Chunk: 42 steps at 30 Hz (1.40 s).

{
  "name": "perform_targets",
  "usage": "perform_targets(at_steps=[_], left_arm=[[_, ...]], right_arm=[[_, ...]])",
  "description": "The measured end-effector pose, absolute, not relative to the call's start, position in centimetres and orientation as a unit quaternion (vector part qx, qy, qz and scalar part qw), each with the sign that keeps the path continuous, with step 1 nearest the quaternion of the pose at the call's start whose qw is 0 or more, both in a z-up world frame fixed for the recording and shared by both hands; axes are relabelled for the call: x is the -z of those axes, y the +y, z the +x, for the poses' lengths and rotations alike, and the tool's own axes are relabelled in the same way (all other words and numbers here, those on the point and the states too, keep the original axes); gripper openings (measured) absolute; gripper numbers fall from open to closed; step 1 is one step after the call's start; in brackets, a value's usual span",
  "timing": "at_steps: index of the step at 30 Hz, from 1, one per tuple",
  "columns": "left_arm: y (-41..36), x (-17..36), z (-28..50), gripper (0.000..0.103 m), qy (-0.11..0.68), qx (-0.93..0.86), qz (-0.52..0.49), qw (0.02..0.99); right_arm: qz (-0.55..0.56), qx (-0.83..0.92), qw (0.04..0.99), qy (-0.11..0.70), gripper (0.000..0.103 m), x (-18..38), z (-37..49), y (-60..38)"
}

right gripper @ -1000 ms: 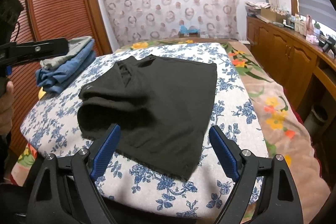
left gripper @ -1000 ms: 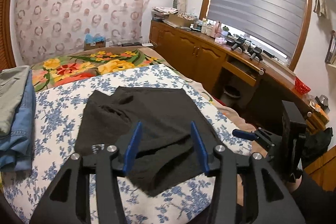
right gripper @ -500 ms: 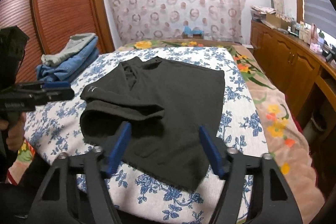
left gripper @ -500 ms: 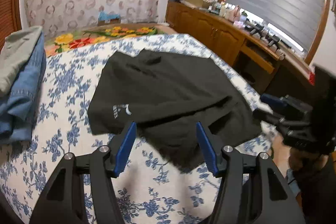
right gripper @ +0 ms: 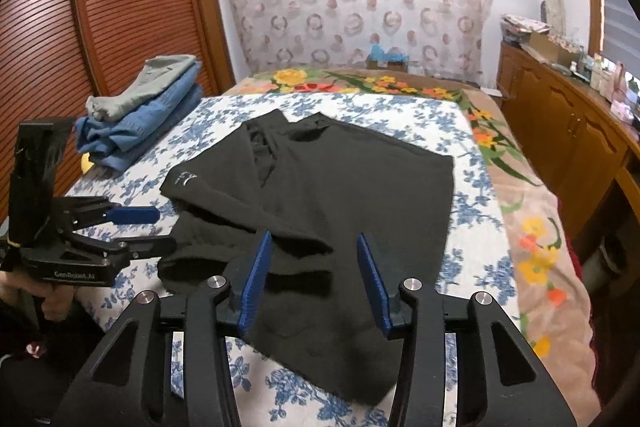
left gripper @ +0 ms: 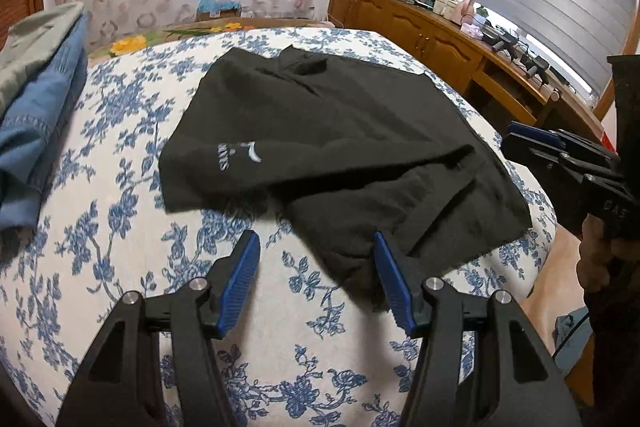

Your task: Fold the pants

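Observation:
Dark pants (left gripper: 332, 147) lie partly folded on the blue-flowered bed cover (left gripper: 120, 227), one leg laid over the other, a small white logo facing up. They also show in the right wrist view (right gripper: 340, 195). My left gripper (left gripper: 316, 279) is open and empty, just above the cover at the pants' near hem. It also shows in the right wrist view (right gripper: 154, 227), open, at the pants' left edge. My right gripper (right gripper: 314, 275) is open and empty over the near end of the pants. In the left wrist view it (left gripper: 532, 143) hangs at the pants' right edge.
A stack of folded jeans and a grey garment (right gripper: 144, 111) lies on the bed's far left (left gripper: 36, 95). A wooden closet door (right gripper: 100, 27) stands on the left. A wooden counter (left gripper: 460, 43) with clutter runs along the right. A flowered blanket (right gripper: 520, 207) covers the bed's right side.
Both grippers have dropped closer to the near end of the pants. My left gripper swung leftward to the hem and logo side. My right gripper's jaws have narrowed.

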<state>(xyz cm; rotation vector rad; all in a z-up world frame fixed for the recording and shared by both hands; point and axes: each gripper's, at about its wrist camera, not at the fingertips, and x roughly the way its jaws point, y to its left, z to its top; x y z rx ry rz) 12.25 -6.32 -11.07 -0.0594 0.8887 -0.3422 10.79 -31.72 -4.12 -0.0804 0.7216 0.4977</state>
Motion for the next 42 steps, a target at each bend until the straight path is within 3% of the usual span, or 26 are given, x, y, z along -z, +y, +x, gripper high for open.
perform_targets(at_steps=[8,11,12,13,16,31,42], left_arm=[[-5.6,11.6,12.1,0.058,0.429,0.160,-0.040,0.888],[-5.5,11.5,12.0,0.058,0.427,0.160,-0.043,0.889],[-5.5,11.4,12.0,0.058,0.426,0.160,-0.043,0.890],[-5.5,11.3,11.9,0.058,0.425,0.160,-0.042,0.890],[-5.4,11.1,11.8,0.058,0.418,0.159,-0.042,0.893],[-5.3,7.7,10.6,0.058,0.373,0.160,-0.034,0.913],[-7.1,7.9,10.5,0.058,0.376,0.174,-0.020,0.910]], right_arm=[[-0.052,-0.249,0.883,0.394,0.040,7.2,12.9,-30.5],[-0.048,-0.247,0.876,0.410,0.030,8.1,13.7,-30.5],[-0.045,-0.250,0.874,0.415,0.018,8.3,13.9,-30.5],[-0.039,-0.254,0.870,0.421,0.012,8.5,14.1,-30.5],[-0.033,-0.258,0.871,0.417,0.005,8.3,13.9,-30.6],[-0.030,-0.240,0.922,0.303,0.002,2.3,8.9,-31.3],[-0.019,-0.204,0.930,0.306,0.002,3.3,6.2,-35.1]])
